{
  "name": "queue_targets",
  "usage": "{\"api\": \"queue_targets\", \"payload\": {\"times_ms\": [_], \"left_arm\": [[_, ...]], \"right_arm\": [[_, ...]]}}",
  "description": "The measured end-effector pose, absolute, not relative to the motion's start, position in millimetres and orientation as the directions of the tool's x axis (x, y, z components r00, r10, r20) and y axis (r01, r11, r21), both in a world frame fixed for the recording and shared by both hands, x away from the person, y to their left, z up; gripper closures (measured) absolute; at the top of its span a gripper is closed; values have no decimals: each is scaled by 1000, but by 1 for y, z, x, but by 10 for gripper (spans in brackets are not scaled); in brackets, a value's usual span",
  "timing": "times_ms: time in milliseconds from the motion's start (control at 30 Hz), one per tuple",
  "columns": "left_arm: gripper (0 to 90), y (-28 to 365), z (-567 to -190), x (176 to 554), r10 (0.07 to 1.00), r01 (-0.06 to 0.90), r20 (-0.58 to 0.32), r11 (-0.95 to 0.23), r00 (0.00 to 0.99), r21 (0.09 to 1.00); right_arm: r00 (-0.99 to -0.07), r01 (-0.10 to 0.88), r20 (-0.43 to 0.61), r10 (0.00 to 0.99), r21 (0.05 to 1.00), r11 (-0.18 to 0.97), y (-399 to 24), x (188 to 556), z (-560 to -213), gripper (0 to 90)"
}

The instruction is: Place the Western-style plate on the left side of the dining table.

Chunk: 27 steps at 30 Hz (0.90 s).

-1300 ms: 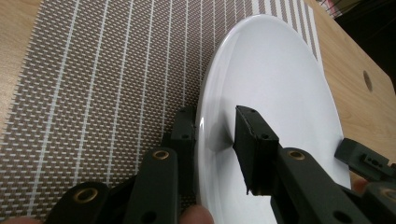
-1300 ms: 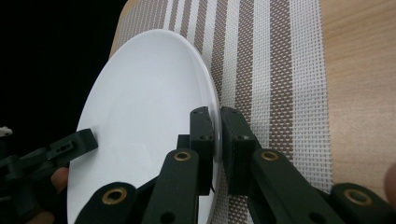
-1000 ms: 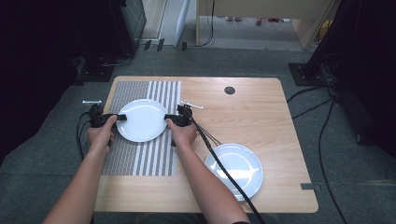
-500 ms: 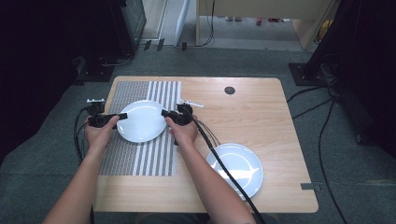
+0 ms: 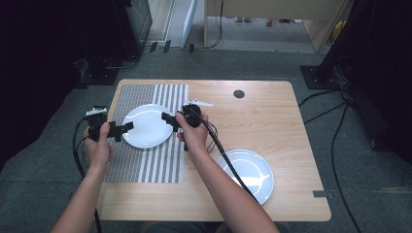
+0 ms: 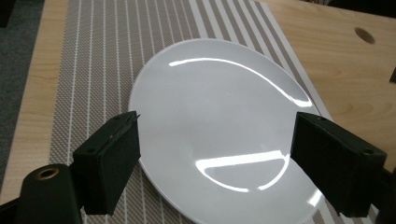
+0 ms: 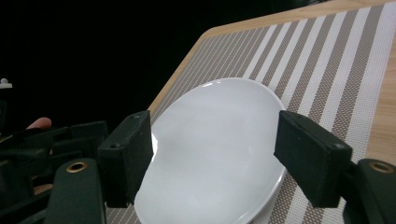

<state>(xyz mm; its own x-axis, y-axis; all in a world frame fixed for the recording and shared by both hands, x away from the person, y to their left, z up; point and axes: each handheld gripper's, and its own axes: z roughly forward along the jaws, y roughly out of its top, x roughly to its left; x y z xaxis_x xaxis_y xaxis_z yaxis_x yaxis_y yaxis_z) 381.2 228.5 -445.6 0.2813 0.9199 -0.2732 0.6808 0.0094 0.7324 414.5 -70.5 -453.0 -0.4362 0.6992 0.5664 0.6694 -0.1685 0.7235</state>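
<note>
The left hand-held gripper (image 5: 127,128) hangs at the plate's 9 o'clock edge, its jaws wide apart and gripping nothing; they have just been opening. In the left gripper view the plate (image 6: 219,126) shows between the two black jaws, but they stand above it and do not press on it. The plate (image 5: 147,125) lies flat on the striped mat (image 5: 145,160), in the left half of the bench (image 5: 272,126), with its 3 o'clock rim near the mat's broad stripes.

The right hand-held gripper (image 5: 167,119) sits at the plate's 3 o'clock edge, jaws about two-thirds open and empty; they too have just been opening. The right gripper view again frames the plate (image 7: 215,154) between untouching jaws.

Risks, as I judge them:
- Both jaw tips are just beside the rim. A hand dropping or swinging inward could clip the rim and skid the plate across the mat.
- A clip from one side only could tip the glazed plate up on its edge.
- The right cable (image 5: 228,165) trails down toward 5 o'clock, across the second plate (image 5: 248,174). Pulling that hand back could drag the cable over it and shift it toward the bench's near edge.
</note>
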Motion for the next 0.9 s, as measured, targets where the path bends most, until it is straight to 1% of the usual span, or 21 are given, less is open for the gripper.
{"api": "queue_targets", "payload": {"times_ms": [100,133,167,200,233,367,533,567,767,867,900], "left_arm": [[107,224,-444,366,905,663,-284,2,318,748],[105,224,-444,366,905,663,-284,2,318,748],[105,223,-443,360,903,656,-286,6,320,755],[104,222,-443,350,895,647,-298,14,332,763],[102,222,-443,350,895,647,-298,14,332,763],[100,220,-446,327,892,632,-283,-4,353,775],[100,221,-451,310,896,621,-268,-11,354,784],[100,222,-454,302,904,617,-247,-24,349,787],[100,226,-469,275,920,615,-207,-47,334,787],[100,229,-476,267,928,619,-189,-54,321,784],[100,232,-482,260,935,622,-177,-56,307,781]], "right_arm": [[-450,665,549,704,732,-146,-74,407,-442,251],[-453,664,544,707,735,-140,-75,405,-439,250],[-453,664,544,707,735,-140,-75,405,-439,250],[-456,666,529,716,737,-120,-79,399,-432,231],[-456,666,529,716,737,-120,-79,399,-432,231],[-489,654,502,714,752,-81,-88,386,-420,222],[-512,627,462,724,777,-52,-105,375,-408,219],[-510,627,460,727,777,-52,-109,373,-407,219],[-511,610,432,743,791,-40,-135,361,-400,216],[-514,599,412,752,800,-29,-143,357,-398,214],[-513,596,406,757,802,-26,-152,353,-397,213]]}}
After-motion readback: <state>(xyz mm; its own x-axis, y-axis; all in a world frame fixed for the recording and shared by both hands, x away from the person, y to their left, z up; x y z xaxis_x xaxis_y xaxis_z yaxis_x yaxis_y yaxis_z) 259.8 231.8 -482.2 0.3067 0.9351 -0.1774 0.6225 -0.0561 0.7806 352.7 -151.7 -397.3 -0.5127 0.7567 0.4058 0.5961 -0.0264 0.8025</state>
